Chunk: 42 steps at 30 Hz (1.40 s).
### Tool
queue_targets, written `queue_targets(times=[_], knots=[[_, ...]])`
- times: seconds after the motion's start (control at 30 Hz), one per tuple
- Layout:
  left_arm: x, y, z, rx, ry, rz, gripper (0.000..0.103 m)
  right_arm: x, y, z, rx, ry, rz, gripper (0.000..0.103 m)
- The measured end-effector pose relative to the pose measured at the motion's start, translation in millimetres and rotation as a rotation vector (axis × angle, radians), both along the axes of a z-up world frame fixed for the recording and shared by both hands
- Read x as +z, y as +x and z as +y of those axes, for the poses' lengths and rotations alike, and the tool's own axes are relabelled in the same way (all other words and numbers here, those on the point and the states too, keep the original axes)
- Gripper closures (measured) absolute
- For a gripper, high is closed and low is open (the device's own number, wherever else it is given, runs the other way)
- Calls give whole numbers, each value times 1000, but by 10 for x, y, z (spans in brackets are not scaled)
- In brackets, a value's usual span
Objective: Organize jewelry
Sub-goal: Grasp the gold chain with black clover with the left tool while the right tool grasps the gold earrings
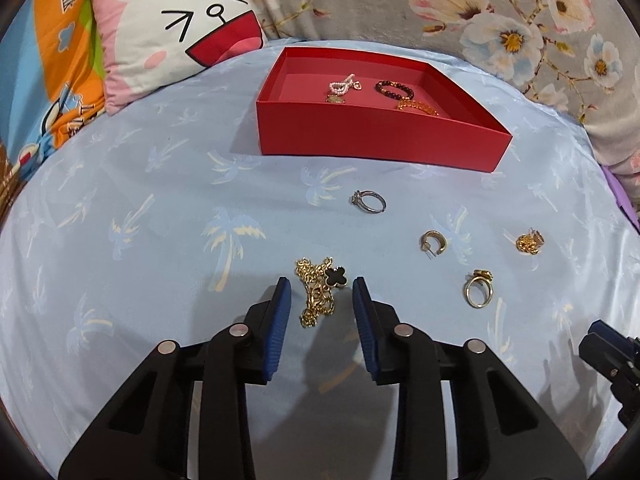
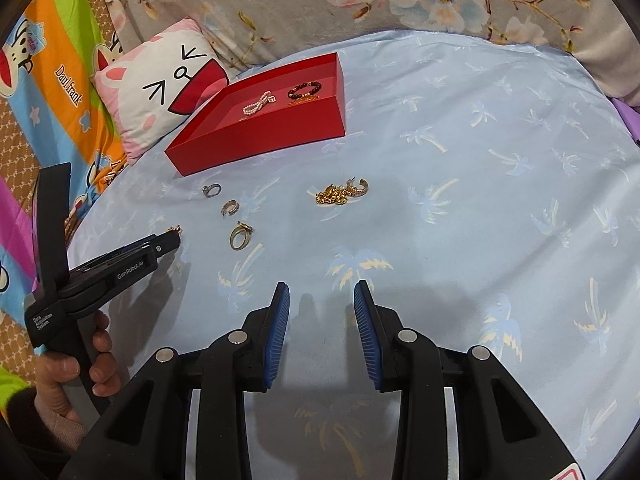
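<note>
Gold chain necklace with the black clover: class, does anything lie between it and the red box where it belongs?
Nothing visible does. The gold chain necklace lies between the pads of the left hand-held gripper, and only bare blue sheet stretches to the red box. The silver ring sits right of that line.

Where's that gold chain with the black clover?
In the left wrist view, the gold chain lies on the blue sheet, between the left claw's tips.

box (image 1: 380, 144): plain red, paler red floor
bedsheet (image 1: 160, 208): light blue, pale palm-tree print
cushion (image 1: 172, 40): white and pink, black cartoon face, red mouth
blanket (image 1: 500, 12): grey, pink and white flowers
necklace (image 1: 316, 292): gold chain, black clover charm
tongs (image 1: 322, 284): black, blue ribbed pads
</note>
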State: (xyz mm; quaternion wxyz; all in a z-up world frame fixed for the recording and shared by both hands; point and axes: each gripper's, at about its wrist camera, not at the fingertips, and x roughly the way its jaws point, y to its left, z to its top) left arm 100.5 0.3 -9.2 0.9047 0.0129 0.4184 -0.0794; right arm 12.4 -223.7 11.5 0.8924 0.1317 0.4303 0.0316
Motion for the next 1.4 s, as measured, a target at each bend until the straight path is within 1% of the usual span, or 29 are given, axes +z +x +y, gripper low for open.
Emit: queue_targets(times=[0.07,0.1,0.13,0.2,0.33,0.57,0.83,1.1,1.2,1.27,1.4], knots=[[0,11,-25,-3,12,-7,81,-5,36,1,0,-2,0,70],[1,22,-20,-5,6,-5,89,-7,60,2,-1,-2,0,70],[1,32,-9,-5,2,-4,96,-11,70,-6,-1,-3,0,70],[1,46,16,-4,-11,-2,99,-13,135,-11,-1,-11,-2,70],[5,51,20,-10,-19,-1,100,-5,314,-37,-2,-17,-9,70],[39,47,80,-13,-71,15,100,29,568,-81,-5,-9,-20,70],[202,1,120,-21,-111,-2,100,-75,732,-37,13,14,3,70],[348,0,124,-31,-141,-14,100,-133,898,-33,13,1,11,71],[382,4,115,-32,-145,-15,100,-158,950,-26,14,-11,15,77],[390,9,113,-34,-148,-13,100,-175,980,-18,16,-20,19,86],[420,4,108,-34,-152,-18,100,-193,1010,-3,19,-34,19,93]])
